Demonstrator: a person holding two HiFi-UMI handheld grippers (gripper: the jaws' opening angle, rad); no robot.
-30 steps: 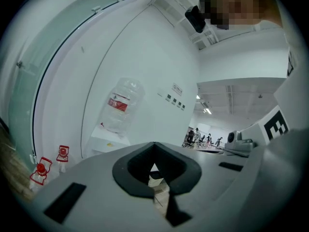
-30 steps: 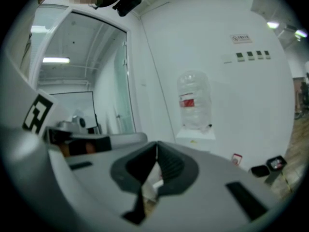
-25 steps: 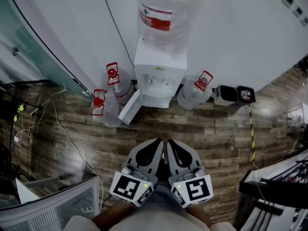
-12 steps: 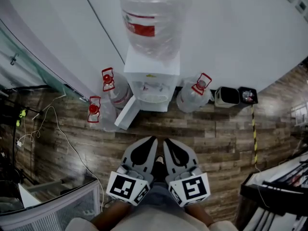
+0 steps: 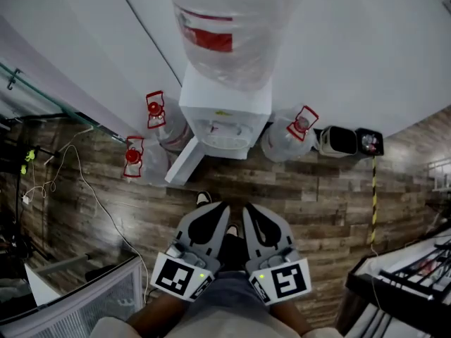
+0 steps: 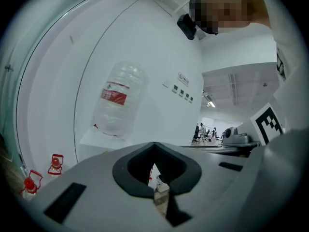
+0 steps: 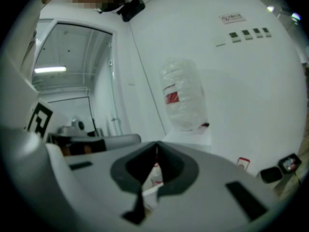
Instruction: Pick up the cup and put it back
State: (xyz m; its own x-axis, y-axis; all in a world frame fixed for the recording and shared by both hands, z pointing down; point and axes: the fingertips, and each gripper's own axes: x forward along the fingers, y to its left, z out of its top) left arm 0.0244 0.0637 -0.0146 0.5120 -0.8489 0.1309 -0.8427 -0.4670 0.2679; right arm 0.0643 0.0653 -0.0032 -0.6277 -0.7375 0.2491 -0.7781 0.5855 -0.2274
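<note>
Two claws, my left claw (image 5: 221, 207) and right claw (image 5: 247, 208), were closed on nothing over the wood-plank floor (image 5: 310, 196), facing the water dispenser (image 5: 224, 115) at the white wall (image 5: 352, 55).

Nearer the water dispenser

The white floor-standing water dispenser (image 5: 224, 111) and its clear upturned bottle with a red label (image 5: 224, 27) look larger and closer than a second ago, and the bottle now fills the top of the head view. The left tool (image 5: 217, 208) and right tool (image 5: 250, 210), side by side, have advanced over the dark wooden plank floor (image 5: 317, 196) toward the dispenser. A pale shoe tip (image 5: 203, 198) now shows just ahead of the left tool.
</note>
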